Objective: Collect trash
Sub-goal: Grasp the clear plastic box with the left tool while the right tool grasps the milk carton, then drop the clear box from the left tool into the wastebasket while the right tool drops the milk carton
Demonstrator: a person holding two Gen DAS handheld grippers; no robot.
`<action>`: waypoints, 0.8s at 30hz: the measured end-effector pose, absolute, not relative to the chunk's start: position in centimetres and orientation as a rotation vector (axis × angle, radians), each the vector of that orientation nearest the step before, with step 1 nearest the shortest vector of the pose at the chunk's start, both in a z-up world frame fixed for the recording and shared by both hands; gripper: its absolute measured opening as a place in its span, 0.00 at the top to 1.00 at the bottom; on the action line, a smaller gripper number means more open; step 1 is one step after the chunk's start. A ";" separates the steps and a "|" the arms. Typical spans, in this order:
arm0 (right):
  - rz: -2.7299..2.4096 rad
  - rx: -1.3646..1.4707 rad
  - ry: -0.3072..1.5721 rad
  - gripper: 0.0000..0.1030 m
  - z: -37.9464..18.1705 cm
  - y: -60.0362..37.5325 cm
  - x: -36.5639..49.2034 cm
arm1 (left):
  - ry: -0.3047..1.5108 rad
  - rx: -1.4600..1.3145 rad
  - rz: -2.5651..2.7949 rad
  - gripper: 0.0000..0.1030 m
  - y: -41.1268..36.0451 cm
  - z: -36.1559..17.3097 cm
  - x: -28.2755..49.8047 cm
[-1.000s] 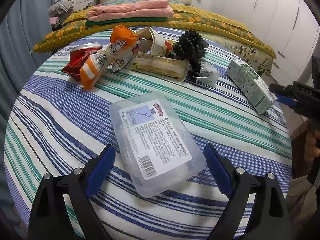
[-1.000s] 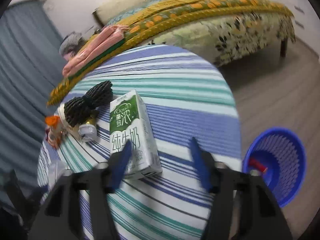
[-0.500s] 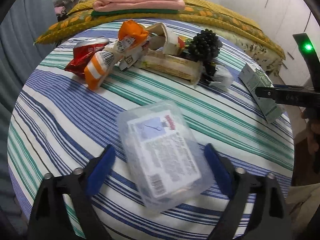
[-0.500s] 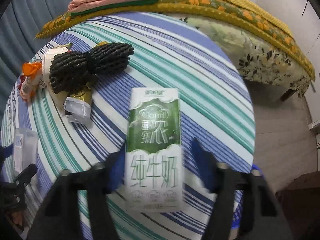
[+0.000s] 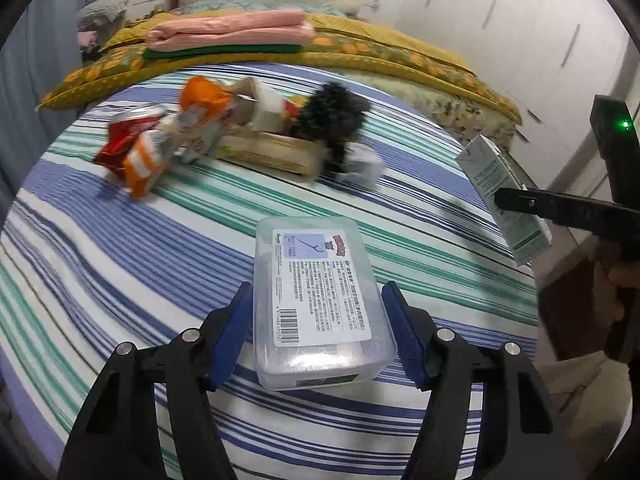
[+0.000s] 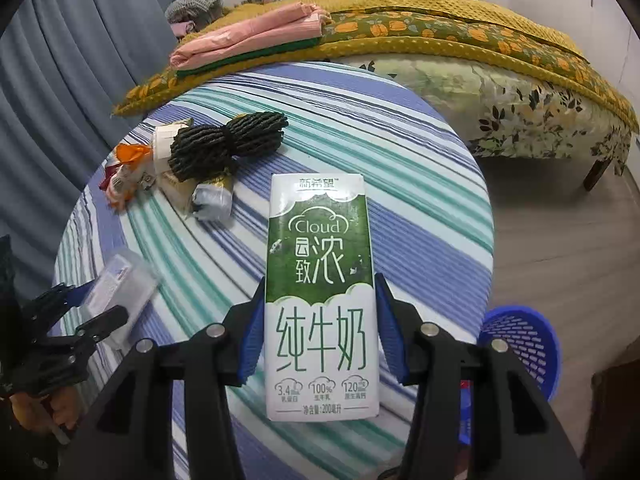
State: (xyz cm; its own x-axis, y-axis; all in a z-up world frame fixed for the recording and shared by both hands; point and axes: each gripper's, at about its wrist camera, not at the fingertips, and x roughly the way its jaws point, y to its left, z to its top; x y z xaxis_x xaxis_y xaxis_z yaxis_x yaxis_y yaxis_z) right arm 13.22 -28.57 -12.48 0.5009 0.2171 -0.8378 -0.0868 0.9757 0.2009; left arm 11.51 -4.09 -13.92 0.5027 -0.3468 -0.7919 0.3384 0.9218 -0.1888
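A clear plastic box with a white label sits between the blue pads of my left gripper. The jaws are closing and both pads touch its long sides, near the front of the striped table. The right wrist view shows that box tilted up in the left gripper. My right gripper is shut on a green-and-white milk carton, held off the cloth over the table's right edge. The carton shows at the far right of the left view.
A pile of trash lies at the table's far side: orange wrappers, a red can, a beige packet, a black foam net and a silver wrapper. A blue basket stands on the floor, right. A bed is behind.
The left jaws narrowed onto the clear box, which turned in line with the fingers and tipped up. The right gripper shut on the milk carton, rolled, and lifted it.
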 end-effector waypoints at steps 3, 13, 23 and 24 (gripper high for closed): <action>0.184 0.159 1.028 0.53 -12.7 -29.3 12.3 | 0.969 0.032 -0.420 0.38 -5.7 -14.5 11.3; 0.204 0.124 1.039 0.53 -13.4 -28.8 10.6 | 1.004 0.127 -0.358 0.36 -7.5 -15.1 11.9; 0.131 0.298 1.024 0.53 -13.8 -36.7 9.4 | 0.968 0.071 -0.449 0.41 -9.8 -13.7 12.0; 0.105 0.312 1.022 0.53 -13.9 -38.2 9.1 | 0.962 0.054 -0.481 0.41 -10.7 -13.3 11.8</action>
State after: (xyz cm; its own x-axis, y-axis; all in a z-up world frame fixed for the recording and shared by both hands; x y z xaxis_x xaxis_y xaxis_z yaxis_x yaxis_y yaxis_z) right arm 9.09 -38.20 -13.87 0.5212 0.2304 -0.8218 0.0586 0.9510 0.3037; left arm 11.83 -10.71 -13.28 0.4755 -0.3698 -0.7982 0.4173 0.8936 -0.1654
